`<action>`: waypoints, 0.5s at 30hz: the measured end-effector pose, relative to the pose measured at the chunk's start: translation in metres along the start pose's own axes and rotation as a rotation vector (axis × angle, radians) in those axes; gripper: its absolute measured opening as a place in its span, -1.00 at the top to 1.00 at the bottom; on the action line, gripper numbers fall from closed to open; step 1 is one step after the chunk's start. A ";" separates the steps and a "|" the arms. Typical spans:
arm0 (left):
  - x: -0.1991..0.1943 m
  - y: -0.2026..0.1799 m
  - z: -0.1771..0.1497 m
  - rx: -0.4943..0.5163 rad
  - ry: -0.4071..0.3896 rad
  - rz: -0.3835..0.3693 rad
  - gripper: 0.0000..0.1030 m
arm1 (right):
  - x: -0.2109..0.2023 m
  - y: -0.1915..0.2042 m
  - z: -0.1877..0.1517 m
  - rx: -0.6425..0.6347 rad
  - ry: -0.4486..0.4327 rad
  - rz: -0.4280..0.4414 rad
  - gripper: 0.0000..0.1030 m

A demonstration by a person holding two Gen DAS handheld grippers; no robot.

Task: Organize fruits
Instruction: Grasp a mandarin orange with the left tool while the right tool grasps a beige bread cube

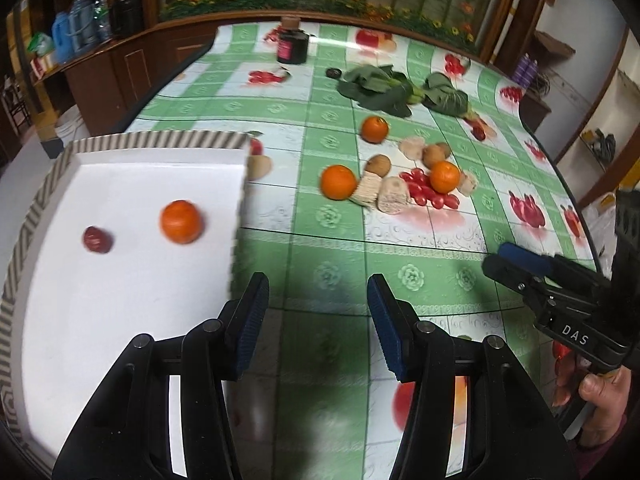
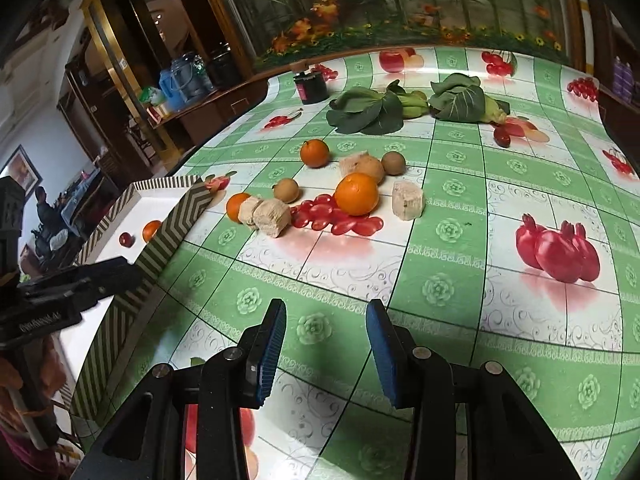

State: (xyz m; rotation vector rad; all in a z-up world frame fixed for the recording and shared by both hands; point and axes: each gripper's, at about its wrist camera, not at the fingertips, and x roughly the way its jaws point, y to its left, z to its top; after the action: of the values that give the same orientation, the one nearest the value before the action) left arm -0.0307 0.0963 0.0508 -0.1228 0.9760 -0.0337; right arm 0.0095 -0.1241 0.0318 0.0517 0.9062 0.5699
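A bench (image 2: 448, 280) covered with a green-and-white checked cloth printed with fruit stands before a wood-framed floral mural (image 2: 400, 4), with dark wooden shelving at the far left. Nearest, the left claw (image 1: 318, 312) hangs with jaws wide and nothing between them, over the bench just beside the tray's right wall; the right claw (image 2: 326, 344) is likewise spread wide and bare above the near bench edge. At the left bench edge a white tray (image 1: 120, 300) with a striped rim holds one orange (image 1: 181, 222) and one small dark red fruit (image 1: 97, 240), apart from each other. Toward the bench middle lies a loose group: three more oranges (image 2: 356, 194), a heap of cherry tomatoes (image 2: 336, 216), brown round fruits (image 2: 286, 190) and pale cut chunks (image 2: 407, 200), several touching. Farther back lie two leafy green vegetables (image 2: 368, 110), and near the far edge stands a dark jar (image 2: 310, 87).
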 end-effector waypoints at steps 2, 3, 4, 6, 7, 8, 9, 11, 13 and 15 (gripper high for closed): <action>0.006 -0.003 0.002 0.004 0.017 0.006 0.01 | 0.007 0.006 0.008 -0.038 -0.001 0.018 0.21; 0.008 -0.004 0.002 0.003 0.021 0.004 0.01 | 0.013 0.011 0.014 -0.065 0.005 0.026 0.21; 0.009 -0.004 0.003 0.002 0.024 0.001 0.01 | 0.019 0.016 0.020 -0.089 0.013 0.029 0.21; 0.009 -0.003 0.004 0.006 0.023 0.004 0.01 | 0.031 0.024 0.029 -0.134 0.024 0.052 0.21; 0.009 -0.003 0.006 0.009 0.023 0.007 0.01 | 0.038 0.028 0.034 -0.154 0.027 0.065 0.22; 0.009 -0.002 0.008 0.011 0.023 0.008 0.01 | 0.047 0.032 0.040 -0.178 0.034 0.068 0.22; 0.009 -0.001 0.009 0.012 0.024 0.009 0.01 | 0.054 0.035 0.045 -0.199 0.037 0.059 0.22; 0.011 0.002 0.014 0.015 0.033 0.008 0.01 | 0.065 0.039 0.053 -0.232 0.036 0.049 0.22; 0.014 0.004 0.018 0.020 0.045 0.002 0.00 | 0.078 0.041 0.059 -0.251 0.054 0.067 0.22; 0.015 0.003 0.021 0.036 0.045 0.002 0.01 | 0.089 0.042 0.062 -0.280 0.073 0.071 0.22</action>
State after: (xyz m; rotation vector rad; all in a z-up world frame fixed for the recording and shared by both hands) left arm -0.0045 0.0997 0.0498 -0.0887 1.0203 -0.0527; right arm 0.0804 -0.0328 0.0169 -0.1916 0.8905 0.7646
